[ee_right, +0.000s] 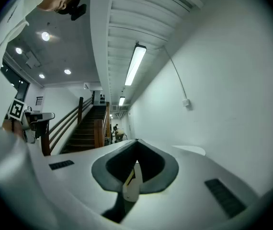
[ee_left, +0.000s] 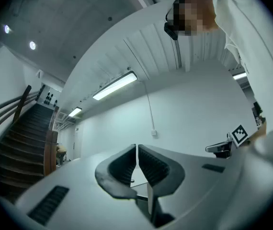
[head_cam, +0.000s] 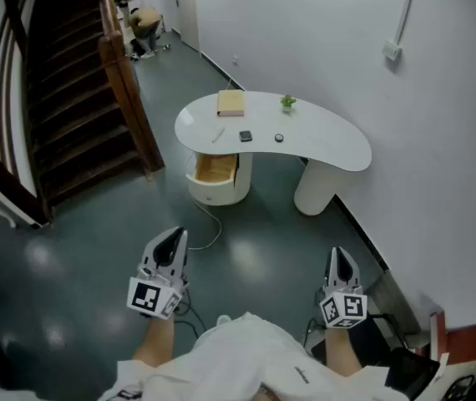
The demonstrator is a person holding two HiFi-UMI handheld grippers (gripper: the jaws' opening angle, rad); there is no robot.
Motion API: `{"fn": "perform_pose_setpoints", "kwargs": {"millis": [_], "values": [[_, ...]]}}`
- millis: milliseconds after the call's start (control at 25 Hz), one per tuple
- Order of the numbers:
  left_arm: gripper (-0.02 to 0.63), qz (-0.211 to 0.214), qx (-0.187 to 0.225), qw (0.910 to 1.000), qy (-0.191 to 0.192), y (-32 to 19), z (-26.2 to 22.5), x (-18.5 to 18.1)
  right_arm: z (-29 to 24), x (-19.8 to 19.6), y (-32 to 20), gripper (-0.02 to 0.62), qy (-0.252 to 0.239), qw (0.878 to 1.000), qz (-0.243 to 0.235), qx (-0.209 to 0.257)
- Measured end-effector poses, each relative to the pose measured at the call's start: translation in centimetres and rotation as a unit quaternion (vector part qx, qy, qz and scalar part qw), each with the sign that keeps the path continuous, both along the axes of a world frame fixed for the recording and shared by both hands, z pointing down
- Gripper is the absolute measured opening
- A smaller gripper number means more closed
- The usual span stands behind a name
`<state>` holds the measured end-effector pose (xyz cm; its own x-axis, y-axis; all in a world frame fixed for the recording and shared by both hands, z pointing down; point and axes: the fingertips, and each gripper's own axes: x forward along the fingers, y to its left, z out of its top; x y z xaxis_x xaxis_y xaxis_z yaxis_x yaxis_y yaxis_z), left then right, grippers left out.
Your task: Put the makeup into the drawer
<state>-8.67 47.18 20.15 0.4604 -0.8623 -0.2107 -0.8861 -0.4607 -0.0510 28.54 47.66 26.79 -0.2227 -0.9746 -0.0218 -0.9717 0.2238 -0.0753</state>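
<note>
While both grippers hang well short of the worktop [head_cam: 330,144], nothing's in hand: the left gripper [head_cam: 176,237] has its jaws pressed together on nothing, and the right gripper [head_cam: 339,254] has its jaws closed and empty too. Far ahead of the jaws sits the makeup: a slim stick [head_cam: 218,135], long axis slanting away, a dark compact [head_cam: 245,136] and a small round piece [head_cam: 279,138]. The left jaws look nearer. Under the stick, the drawer [head_cam: 215,168] stands open, with nothing inside that I can make out.
</note>
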Motion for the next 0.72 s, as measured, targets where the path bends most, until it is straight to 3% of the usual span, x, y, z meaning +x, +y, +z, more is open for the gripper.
{"fn": "perform_pose_setpoints", "kwargs": {"millis": [360,600,680,720], "values": [[0.037,0.001,0.000,1.0000,0.002,-0.3,-0.1,-0.4,0.3,-0.6,0.0,0.017,-0.001,1.000,0.001,-0.003],[0.038,-0.002,-0.022,0.9998,0.000,-0.9,1.0,-0.8,0.7,-1.9,0.1,0.017,0.005,1.000,-0.016,-0.006],[0.058,0.004,-0.032,0.9995,-0.002,-1.2,1.5,-0.8,0.6,-2.1,0.0,0.017,0.003,1.000,-0.011,-0.005],[0.118,0.009,-0.039,0.9992,0.000,-1.5,1.8,-0.8,0.5,-2.2,0.0,0.017,0.003,1.000,-0.009,-0.005]]}}
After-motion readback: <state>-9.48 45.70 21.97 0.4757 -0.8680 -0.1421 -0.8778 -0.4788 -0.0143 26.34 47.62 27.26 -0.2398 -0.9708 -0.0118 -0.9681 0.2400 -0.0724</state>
